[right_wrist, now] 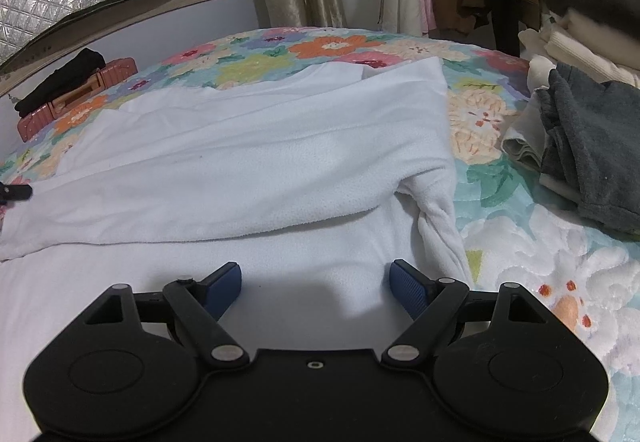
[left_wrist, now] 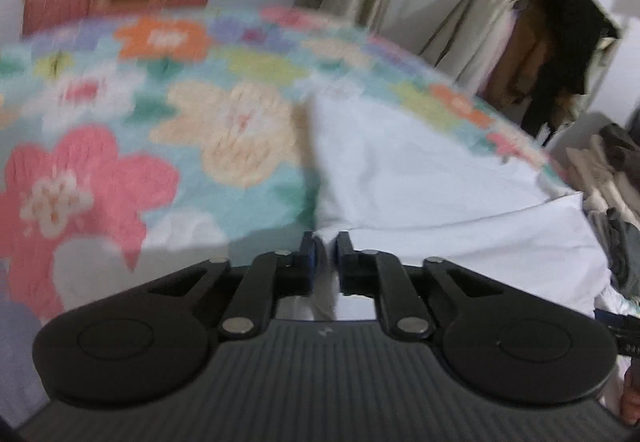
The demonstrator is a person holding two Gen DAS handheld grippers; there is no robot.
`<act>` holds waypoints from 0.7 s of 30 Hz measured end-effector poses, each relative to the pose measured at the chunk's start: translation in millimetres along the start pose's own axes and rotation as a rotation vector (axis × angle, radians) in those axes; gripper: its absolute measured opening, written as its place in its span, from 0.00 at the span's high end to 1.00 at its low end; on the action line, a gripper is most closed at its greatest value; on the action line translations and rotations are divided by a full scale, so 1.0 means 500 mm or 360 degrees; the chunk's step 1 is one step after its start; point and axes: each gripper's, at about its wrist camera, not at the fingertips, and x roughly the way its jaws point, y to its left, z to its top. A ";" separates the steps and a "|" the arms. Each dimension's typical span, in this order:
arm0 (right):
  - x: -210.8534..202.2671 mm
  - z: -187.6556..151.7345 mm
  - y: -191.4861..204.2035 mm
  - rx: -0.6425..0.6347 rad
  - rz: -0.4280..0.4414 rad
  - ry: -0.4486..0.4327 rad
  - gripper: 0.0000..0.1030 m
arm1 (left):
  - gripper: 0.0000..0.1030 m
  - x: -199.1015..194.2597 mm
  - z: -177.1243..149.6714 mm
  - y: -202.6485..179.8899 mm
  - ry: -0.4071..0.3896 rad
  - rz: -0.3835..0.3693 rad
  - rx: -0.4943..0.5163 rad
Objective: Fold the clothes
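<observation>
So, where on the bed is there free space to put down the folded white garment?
Bare floral bedspread lies left of the white garment, up to the orange case. A narrower strip runs between the garment and the clothes pile. The right edge is crowded.

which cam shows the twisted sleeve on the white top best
The right wrist view: the twisted sleeve lies sharp and whole beside the open right tongs. The left wrist view is motion-blurred, showing only the white top pinched in the left tongs, no sleeve.
</observation>
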 end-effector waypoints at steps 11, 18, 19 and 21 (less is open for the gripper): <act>0.015 0.046 0.003 -0.0285 -0.0040 -0.0069 0.18 | 0.94 -0.046 0.166 -0.077 -0.0254 -0.0233 0.0186; 0.007 0.046 -0.016 -0.0137 -0.0239 -0.0183 0.21 | 0.93 -0.050 0.240 -0.105 -0.0435 -0.0324 0.0192; 0.011 0.038 -0.012 -0.0145 -0.0271 -0.0177 0.21 | 0.93 -0.021 0.235 -0.097 -0.0362 -0.0279 0.0161; 0.023 0.025 -0.003 -0.0167 -0.0337 -0.0144 0.21 | 0.94 0.056 0.220 -0.073 -0.0165 -0.0151 0.0087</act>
